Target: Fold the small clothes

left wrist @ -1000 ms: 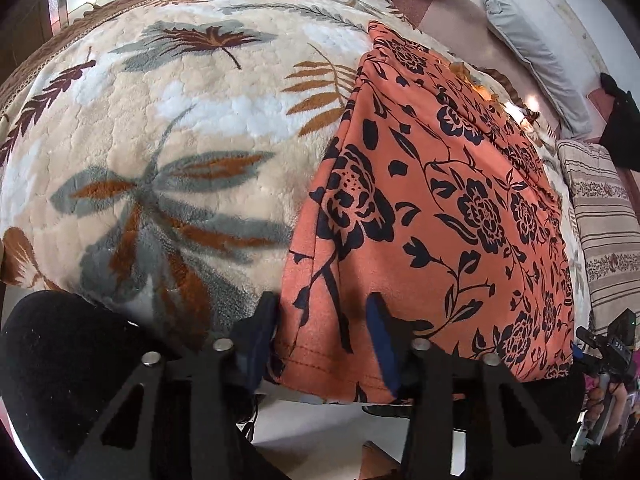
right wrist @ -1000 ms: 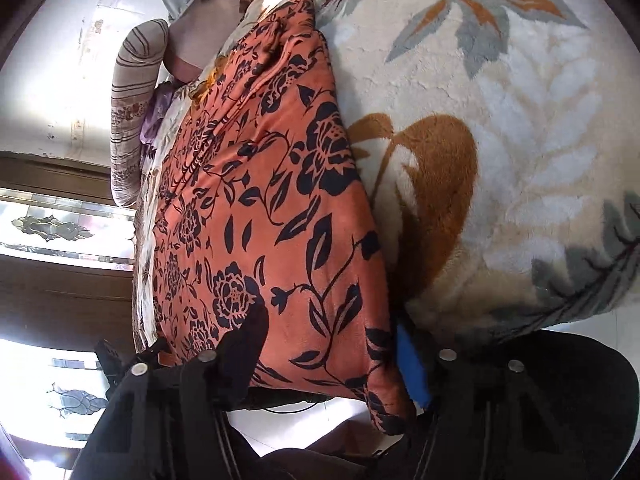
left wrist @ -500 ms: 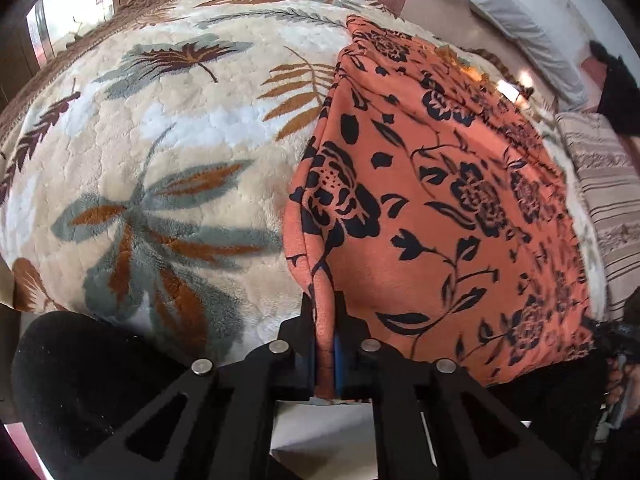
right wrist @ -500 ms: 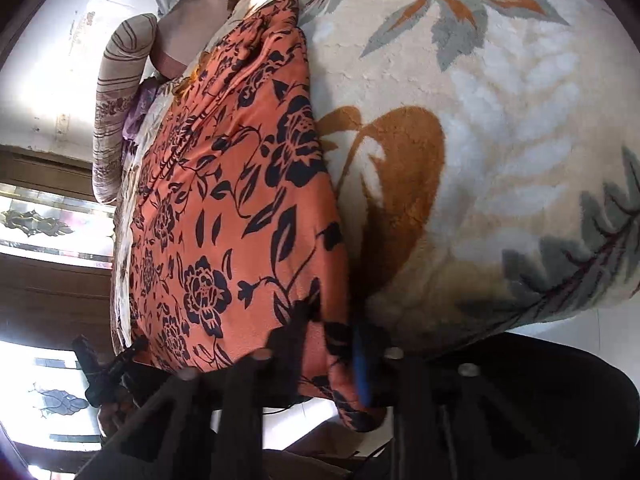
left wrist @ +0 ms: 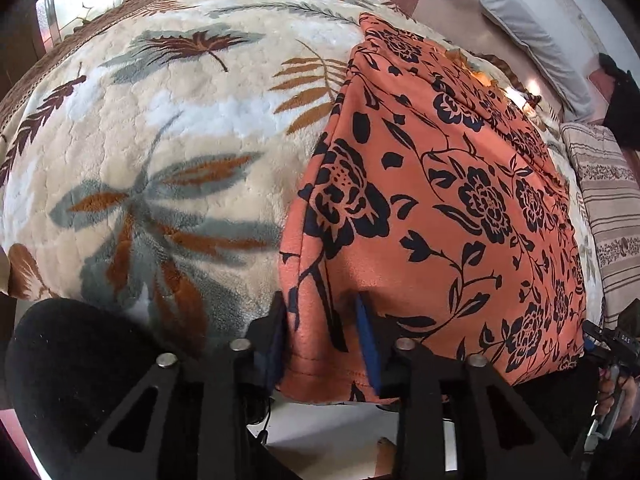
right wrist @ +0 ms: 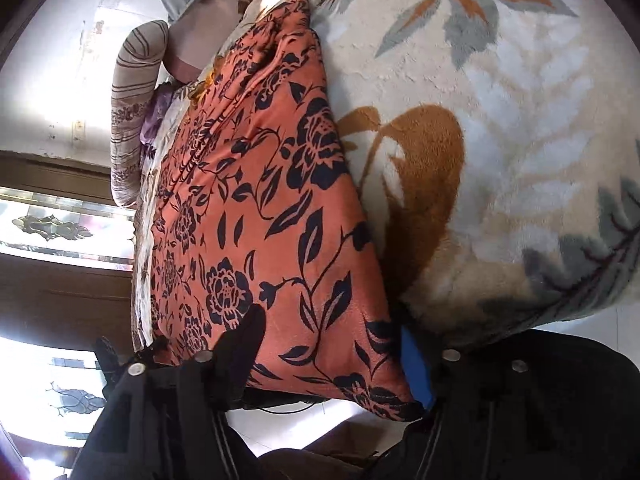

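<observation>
The orange cloth (left wrist: 432, 208) with black flowers lay flat along a leaf-patterned blanket (left wrist: 160, 152), its hemmed near edge hanging over the bed's side. The left tongs (left wrist: 323, 336) stood wide apart astride one near corner, holding nothing. The right tongs (right wrist: 332, 356) were likewise spread wide around the other corner.

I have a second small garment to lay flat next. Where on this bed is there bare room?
Bare leaf-print blanket lies to the left of the orange floral cloth up to the brown border, and more lies bare on its other side. It is crowded near the striped pillow and grey pillow.
</observation>
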`<state>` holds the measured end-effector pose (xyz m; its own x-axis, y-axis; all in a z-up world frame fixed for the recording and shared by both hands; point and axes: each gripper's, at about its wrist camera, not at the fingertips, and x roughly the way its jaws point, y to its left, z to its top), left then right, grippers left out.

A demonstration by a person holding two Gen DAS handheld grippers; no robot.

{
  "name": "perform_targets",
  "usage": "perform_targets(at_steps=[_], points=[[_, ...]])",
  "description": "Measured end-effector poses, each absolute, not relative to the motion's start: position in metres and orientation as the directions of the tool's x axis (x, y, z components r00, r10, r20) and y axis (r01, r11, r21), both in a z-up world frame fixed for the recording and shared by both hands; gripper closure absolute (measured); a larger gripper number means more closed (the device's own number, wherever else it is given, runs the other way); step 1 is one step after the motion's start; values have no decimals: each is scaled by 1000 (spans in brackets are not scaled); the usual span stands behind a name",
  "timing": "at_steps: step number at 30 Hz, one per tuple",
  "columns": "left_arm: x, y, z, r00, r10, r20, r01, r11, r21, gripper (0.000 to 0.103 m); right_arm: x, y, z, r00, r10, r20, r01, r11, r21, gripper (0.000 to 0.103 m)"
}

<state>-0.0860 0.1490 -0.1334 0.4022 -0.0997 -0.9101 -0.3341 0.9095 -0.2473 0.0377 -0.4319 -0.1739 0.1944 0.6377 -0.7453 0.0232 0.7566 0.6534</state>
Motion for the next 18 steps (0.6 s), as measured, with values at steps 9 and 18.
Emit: perform_targets(at_steps=[9, 18], points=[[-81, 167, -97, 492, -168, -854, -327, 873, -360, 96, 44, -444, -144, 260, 703, -661, 26, 680, 733, 96], [-54, 163, -75, 510, -212, -834, -276, 877, -392, 96, 77, -431, -146, 248, 769, -589, 54, 597, 801, 96]])
